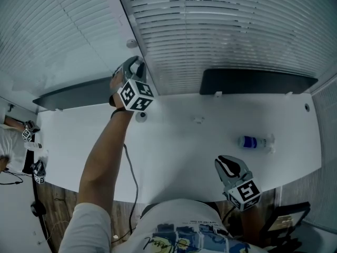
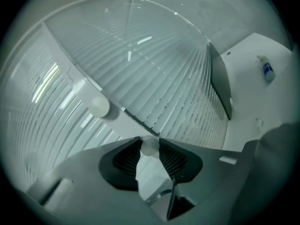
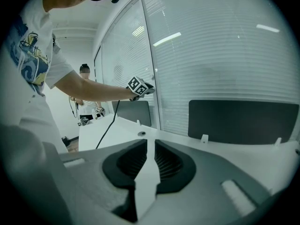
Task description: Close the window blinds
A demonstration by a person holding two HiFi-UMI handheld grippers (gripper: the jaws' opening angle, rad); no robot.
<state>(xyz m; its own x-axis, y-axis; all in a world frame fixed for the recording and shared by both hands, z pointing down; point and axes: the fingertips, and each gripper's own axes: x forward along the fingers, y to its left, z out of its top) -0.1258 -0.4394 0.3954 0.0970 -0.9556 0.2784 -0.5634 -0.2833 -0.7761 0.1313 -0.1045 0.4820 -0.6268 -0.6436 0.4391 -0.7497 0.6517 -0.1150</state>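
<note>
Blinds (image 1: 226, 30) hang behind a white bench (image 1: 184, 152) carrying a bottle (image 1: 253, 142); left tool (image 1: 138, 62) pinches a small white knob (image 2: 150, 146), right tool (image 1: 225, 162) stands slightly parted, empty.

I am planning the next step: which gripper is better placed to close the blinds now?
Left. The left gripper is raised to the window frame, with a small white knob between its jaw tips, touching both. The right gripper hangs low over the desk, empty, far from the blinds.
</note>
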